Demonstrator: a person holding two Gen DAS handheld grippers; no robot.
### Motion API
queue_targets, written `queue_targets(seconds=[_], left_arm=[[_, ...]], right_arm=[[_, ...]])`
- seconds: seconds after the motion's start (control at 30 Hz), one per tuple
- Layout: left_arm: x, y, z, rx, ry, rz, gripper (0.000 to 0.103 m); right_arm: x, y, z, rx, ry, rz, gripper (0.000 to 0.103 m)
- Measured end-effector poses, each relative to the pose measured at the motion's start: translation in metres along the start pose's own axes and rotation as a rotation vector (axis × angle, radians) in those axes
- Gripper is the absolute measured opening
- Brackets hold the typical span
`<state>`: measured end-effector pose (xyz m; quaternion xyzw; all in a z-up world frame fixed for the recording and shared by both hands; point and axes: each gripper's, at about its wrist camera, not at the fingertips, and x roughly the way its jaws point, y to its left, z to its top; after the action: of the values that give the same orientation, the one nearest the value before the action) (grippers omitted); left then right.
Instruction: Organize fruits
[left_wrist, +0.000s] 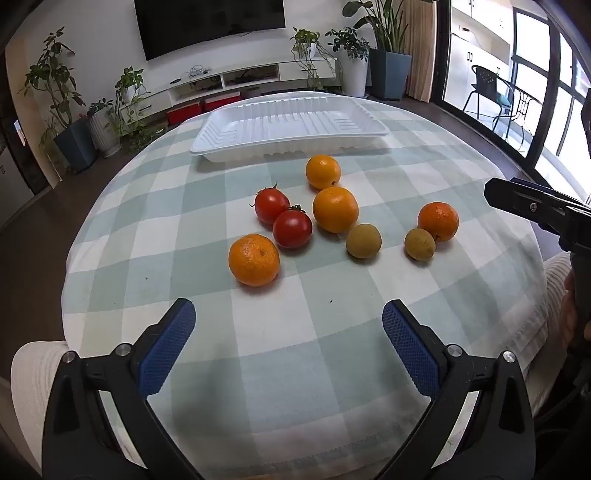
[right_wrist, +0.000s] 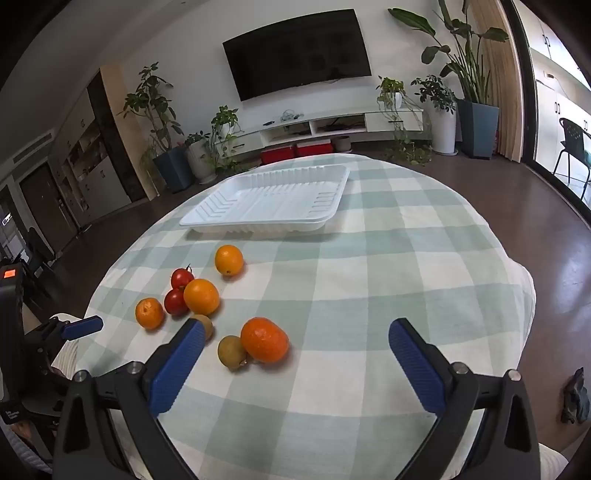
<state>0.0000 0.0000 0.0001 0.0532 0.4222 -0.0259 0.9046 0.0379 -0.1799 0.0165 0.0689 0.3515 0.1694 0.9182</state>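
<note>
Several fruits lie loose on the checked tablecloth (left_wrist: 295, 369): two red tomatoes (left_wrist: 291, 228), oranges (left_wrist: 335, 209), a mandarin (left_wrist: 253, 260) at the near left, another mandarin (left_wrist: 438, 220) at the right, and two small brown longans (left_wrist: 363, 240). An empty white tray (left_wrist: 288, 129) sits behind them; it also shows in the right wrist view (right_wrist: 273, 199). My left gripper (left_wrist: 288, 317) is open and empty, just short of the fruits. My right gripper (right_wrist: 295, 336) is open and empty, with a mandarin (right_wrist: 264, 339) and a longan (right_wrist: 232, 351) between its fingers.
The round table's edge falls to a dark floor on all sides. Potted plants (right_wrist: 166, 147), a TV (right_wrist: 299, 51) and a low white cabinet (right_wrist: 332, 125) stand far behind. A black chair (left_wrist: 491, 92) is by the window. The right gripper's body (left_wrist: 535, 206) shows at the left view's right edge.
</note>
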Motion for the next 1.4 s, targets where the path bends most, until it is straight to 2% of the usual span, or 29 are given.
queue_targets(seconds=[1.4], left_arm=[[-0.0011, -0.0002, -0.0014, -0.001, 0.001, 0.007, 0.103]], right_arm=[[0.0031, 0.0049, -0.0011, -0.006, 0.006, -0.001, 0.102]])
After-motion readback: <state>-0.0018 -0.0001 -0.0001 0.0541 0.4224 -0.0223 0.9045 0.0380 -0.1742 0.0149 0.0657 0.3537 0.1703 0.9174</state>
